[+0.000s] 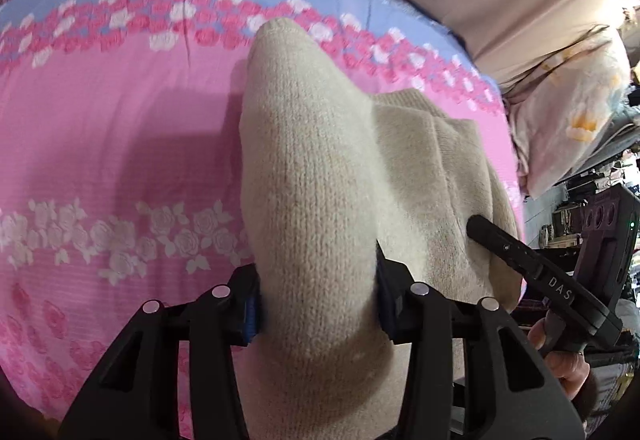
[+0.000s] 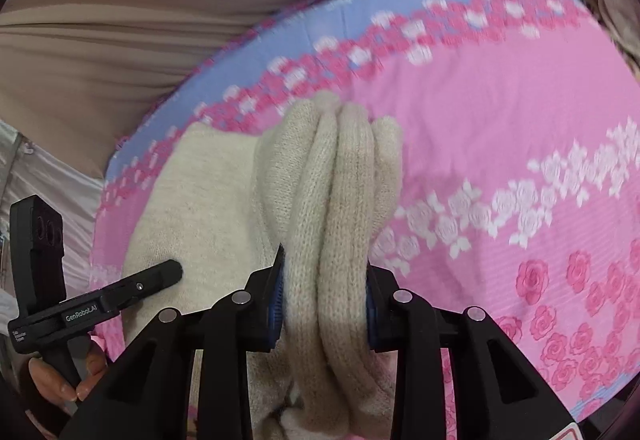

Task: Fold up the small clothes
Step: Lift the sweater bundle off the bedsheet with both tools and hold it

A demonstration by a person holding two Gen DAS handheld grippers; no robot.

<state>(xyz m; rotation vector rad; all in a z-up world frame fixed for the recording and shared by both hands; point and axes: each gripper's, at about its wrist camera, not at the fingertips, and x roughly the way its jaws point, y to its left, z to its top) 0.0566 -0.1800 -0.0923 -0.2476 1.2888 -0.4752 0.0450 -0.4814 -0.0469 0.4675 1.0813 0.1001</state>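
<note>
A cream knit garment point(image 1: 316, 199) fills the centre of the left wrist view, rising from the bottom edge toward the upper middle of the frame as one thick, rounded fold. To its right a flatter part of the same knit lies spread on the pink floral bedspread point(image 1: 120, 159). The left gripper point(image 1: 318, 304) is clamped on the thick fold — its two blue-padded fingers point(image 1: 250, 308) press against either side of the fabric at lower centre.

In the right wrist view the garment point(image 2: 332, 199) appears bunched into several lengthwise ridges running up the middle of the frame, with a flat panel lying to the left on the bedspread point(image 2: 500, 127). The right gripper point(image 2: 325, 304) is likewise clenched on the bunched knit, its blue pads point(image 2: 276, 300) squeezing the ridges from both sides.

Each camera also catches the other tool. At the lower right of the left wrist view a black finger of the right gripper lies against the garment's flat part, with a bare hand point(image 1: 568, 364) on the handle below it. At the lower left of the right wrist view the left gripper's finger does the same, held by a hand point(image 2: 64, 376).

Outward, the bedspread has a blue band with pink and white roses along its far edge — beyond it hangs beige fabric point(image 2: 140, 19). A pale printed pillow point(image 1: 568, 111) sits at the right edge of the left wrist view.
</note>
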